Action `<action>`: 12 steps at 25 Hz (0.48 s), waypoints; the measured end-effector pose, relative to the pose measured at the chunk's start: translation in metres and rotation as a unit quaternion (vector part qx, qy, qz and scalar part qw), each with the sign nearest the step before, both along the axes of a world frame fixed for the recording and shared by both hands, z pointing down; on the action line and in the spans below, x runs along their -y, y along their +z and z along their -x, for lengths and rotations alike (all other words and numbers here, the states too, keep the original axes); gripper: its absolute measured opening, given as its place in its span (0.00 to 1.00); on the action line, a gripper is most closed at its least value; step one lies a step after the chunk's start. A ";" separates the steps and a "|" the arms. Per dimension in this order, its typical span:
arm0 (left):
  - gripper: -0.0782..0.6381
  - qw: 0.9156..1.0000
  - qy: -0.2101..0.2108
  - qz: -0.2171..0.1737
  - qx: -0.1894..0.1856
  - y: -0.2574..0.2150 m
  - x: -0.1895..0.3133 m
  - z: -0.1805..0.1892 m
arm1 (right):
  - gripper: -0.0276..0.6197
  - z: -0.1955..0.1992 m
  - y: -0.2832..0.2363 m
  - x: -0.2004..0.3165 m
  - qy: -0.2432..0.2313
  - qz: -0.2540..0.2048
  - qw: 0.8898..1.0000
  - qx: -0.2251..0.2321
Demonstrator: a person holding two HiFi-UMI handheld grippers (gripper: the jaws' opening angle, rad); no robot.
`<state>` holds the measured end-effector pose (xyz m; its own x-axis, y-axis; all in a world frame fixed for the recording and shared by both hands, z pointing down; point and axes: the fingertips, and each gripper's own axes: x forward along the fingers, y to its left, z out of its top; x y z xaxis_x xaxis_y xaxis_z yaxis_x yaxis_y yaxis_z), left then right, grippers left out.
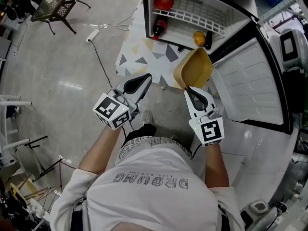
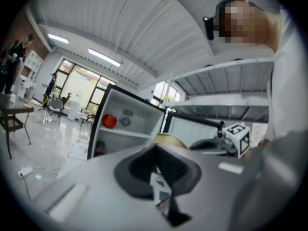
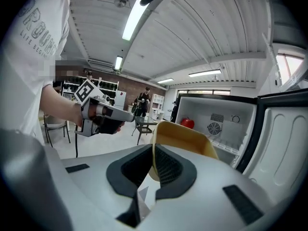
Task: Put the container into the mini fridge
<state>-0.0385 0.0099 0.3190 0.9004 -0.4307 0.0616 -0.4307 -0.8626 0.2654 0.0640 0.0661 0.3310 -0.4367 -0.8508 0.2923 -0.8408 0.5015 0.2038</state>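
The yellow container [image 1: 193, 70] hangs tilted in front of the open mini fridge [image 1: 192, 4], just below its lower compartment. My right gripper [image 1: 190, 90] is shut on the container's near rim; in the right gripper view the rim [image 3: 154, 153] sits pinched between the black pads and the container [image 3: 185, 138] points toward the fridge [image 3: 216, 124]. My left gripper [image 1: 139, 83] hovers to the left of the container, shut and holding nothing. In the left gripper view the fridge [image 2: 130, 124] lies ahead.
The fridge door [image 1: 250, 85] stands swung wide to the right. A red apple [image 1: 164, 2] rests on the wire shelf; below it are a bottle [image 1: 159, 28] and an orange fruit [image 1: 199, 38]. A patterned mat [image 1: 144, 57] lies before the fridge, with a power strip [image 1: 93, 34] to its left.
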 end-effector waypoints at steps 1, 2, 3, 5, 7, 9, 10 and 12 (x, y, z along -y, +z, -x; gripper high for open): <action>0.12 1.000 0.002 0.001 0.000 0.001 0.007 0.003 | 0.06 0.003 0.002 0.007 0.001 0.003 1.000 -0.003; 0.12 1.000 0.003 0.003 -0.001 0.002 0.013 0.006 | 0.07 0.006 0.003 0.013 0.002 0.006 1.000 -0.006; 0.12 1.000 0.005 0.004 -0.001 0.004 0.020 0.009 | 0.06 0.009 0.005 0.020 0.003 0.009 1.000 -0.010; 0.12 1.000 0.009 0.006 -0.002 0.006 0.032 0.014 | 0.07 0.014 0.009 0.033 0.004 0.015 1.000 -0.017; 0.12 1.000 0.012 0.008 -0.002 0.009 0.044 0.019 | 0.07 0.019 0.013 0.045 0.004 0.020 0.999 -0.025; 0.12 1.000 0.014 0.010 -0.001 0.011 0.054 0.023 | 0.06 0.023 0.018 0.056 0.004 0.025 0.999 -0.032; 0.12 1.000 0.014 0.011 -0.001 0.012 0.059 0.025 | 0.07 0.024 0.020 0.061 0.004 0.027 0.999 -0.034; 0.12 1.000 0.014 0.012 -0.002 0.013 0.068 0.029 | 0.06 0.026 0.023 0.071 0.004 0.032 0.999 -0.037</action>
